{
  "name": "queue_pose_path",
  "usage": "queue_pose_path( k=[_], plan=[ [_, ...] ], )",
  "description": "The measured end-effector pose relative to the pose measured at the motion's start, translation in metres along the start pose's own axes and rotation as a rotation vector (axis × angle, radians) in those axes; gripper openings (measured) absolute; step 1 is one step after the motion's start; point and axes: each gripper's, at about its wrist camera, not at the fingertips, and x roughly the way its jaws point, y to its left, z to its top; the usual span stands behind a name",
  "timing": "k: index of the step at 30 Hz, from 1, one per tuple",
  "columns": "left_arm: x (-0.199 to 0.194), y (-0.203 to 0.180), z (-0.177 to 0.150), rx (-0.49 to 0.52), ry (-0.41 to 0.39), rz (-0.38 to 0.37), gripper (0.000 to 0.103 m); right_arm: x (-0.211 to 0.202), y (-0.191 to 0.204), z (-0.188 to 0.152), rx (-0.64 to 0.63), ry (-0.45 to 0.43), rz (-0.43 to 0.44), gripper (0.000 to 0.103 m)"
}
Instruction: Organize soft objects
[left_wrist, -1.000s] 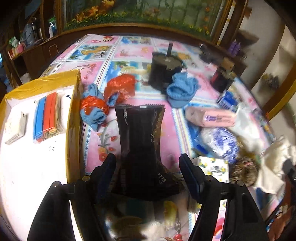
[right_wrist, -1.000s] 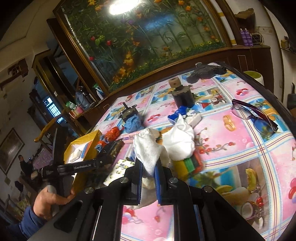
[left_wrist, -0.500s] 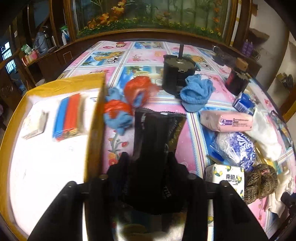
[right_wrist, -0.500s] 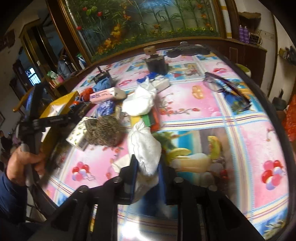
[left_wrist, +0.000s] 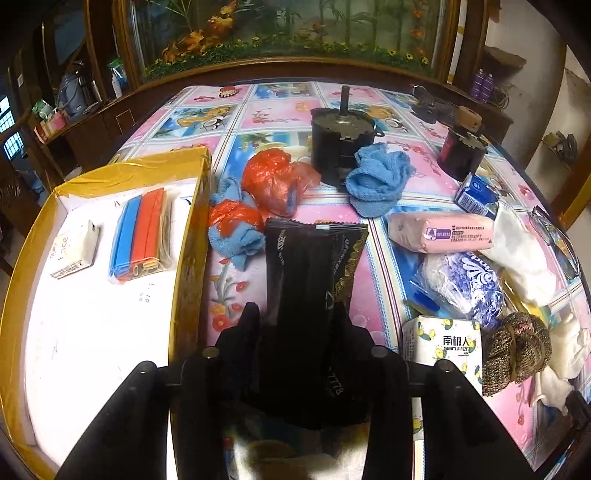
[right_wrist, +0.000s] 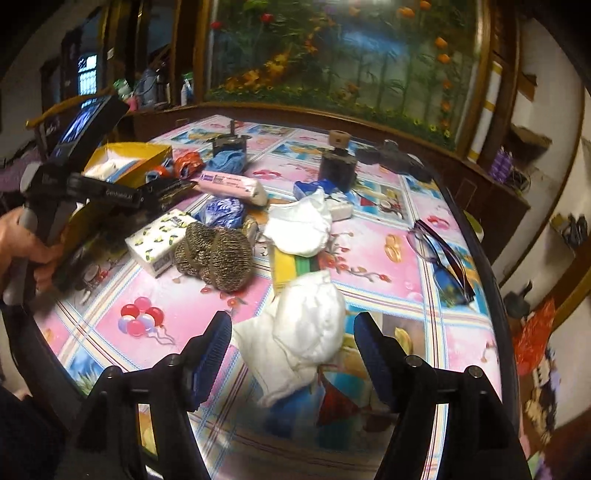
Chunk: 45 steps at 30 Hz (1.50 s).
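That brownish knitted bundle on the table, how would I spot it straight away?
Start at the yellow box at the table's far left. In front of it lies a white tissue pack with lemon prints; the knitted bundle touches its right side. It alone is speckled brown and tied with a band.

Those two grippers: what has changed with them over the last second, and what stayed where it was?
The left gripper closed on the black packet, which had lain between open jaws. The right gripper carried the white cloth down to the table, and its jaws have just been opening, so the cloth lies loose between them. The yellow box, the blue cloth and the tissue pack kept their places.
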Motion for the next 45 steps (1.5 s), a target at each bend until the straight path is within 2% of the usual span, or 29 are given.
queue_pose_path(
  k=[2,4,5,7,10,12,14,17,20,21,24,27,29,30,31,32,33,34,37,39,40,42,43,45],
  plan=[
    [0.0,0.004,-0.001,0.0,-0.01,0.011,0.047,0.013,0.004,0.001,-0.014,0.045,-0.011,0.064],
    [-0.001,0.011,-0.003,0.001,-0.023,0.047,0.048,0.026,0.003,-0.002,-0.011,0.096,-0.018,0.027],
    [-0.002,0.016,-0.004,-0.003,-0.025,0.051,0.048,0.031,0.0,-0.004,0.001,0.119,-0.017,0.023],
    [-0.004,0.025,-0.006,-0.014,-0.027,0.056,0.052,0.033,-0.006,-0.008,0.036,0.124,0.0,0.022],
    [-0.008,0.039,-0.008,-0.027,-0.027,-0.01,0.064,0.03,-0.014,-0.009,0.084,0.113,0.027,0.018],
    [-0.013,0.044,-0.01,-0.029,-0.016,-0.063,0.066,0.026,-0.017,-0.01,0.113,0.097,0.044,0.018],
    [-0.024,0.046,-0.01,-0.028,-0.034,-0.083,0.067,0.023,-0.017,-0.01,0.125,0.084,0.051,0.018],
    [-0.042,0.041,-0.008,0.007,-0.077,-0.102,0.077,0.02,-0.019,-0.012,0.146,0.072,0.067,0.018],
    [-0.058,0.032,-0.004,0.074,-0.123,-0.12,0.081,0.017,-0.021,-0.012,0.163,0.06,0.083,0.018],
    [-0.058,0.028,-0.001,0.103,-0.121,-0.105,0.081,0.017,-0.022,-0.012,0.168,0.06,0.088,0.018],
    [-0.042,0.022,0.008,0.144,-0.06,-0.09,0.081,0.015,-0.025,-0.012,0.179,0.049,0.092,0.018],
    [-0.018,0.031,0.016,0.109,0.001,-0.067,0.081,0.013,-0.025,-0.012,0.185,0.041,0.096,0.018],
    [-0.008,0.033,0.019,0.092,0.027,-0.097,0.081,0.013,-0.026,-0.013,0.19,0.043,0.101,0.018],
    [-0.004,0.033,0.021,0.091,0.034,-0.097,0.081,0.014,-0.026,-0.013,0.193,0.044,0.101,0.018],
    [-0.001,0.032,0.021,0.091,0.042,-0.09,0.073,0.014,-0.027,-0.013,0.196,0.045,0.1,0.018],
    [0.003,0.03,0.021,0.091,0.056,-0.086,0.052,0.014,-0.029,-0.013,0.201,0.044,0.099,0.018],
    [0.009,0.028,0.02,0.088,0.08,-0.088,0.042,0.014,-0.029,-0.012,0.204,0.043,0.101,0.018],
    [0.013,0.026,0.018,0.089,0.093,-0.087,0.037,0.013,-0.03,-0.013,0.206,0.043,0.102,0.018],
    [0.014,0.017,0.015,0.122,0.088,-0.064,0.04,0.012,-0.03,-0.012,0.214,0.04,0.11,0.018],
    [0.02,0.015,0.013,0.109,0.115,-0.063,0.054,0.013,-0.03,-0.012,0.22,0.04,0.115,0.018],
    [0.02,0.015,0.012,0.106,0.1,-0.059,0.06,0.013,-0.029,-0.012,0.222,0.038,0.115,0.018],
    [0.017,0.014,0.009,0.094,0.076,-0.053,0.057,0.011,-0.03,-0.012,0.232,0.032,0.121,0.018],
    [0.015,0.014,0.007,0.089,0.062,-0.05,0.046,0.011,-0.031,-0.011,0.236,0.03,0.124,0.018],
    [0.008,0.015,0.003,0.071,0.045,-0.059,0.041,0.007,-0.032,-0.011,0.243,0.024,0.124,0.018]
  ],
)
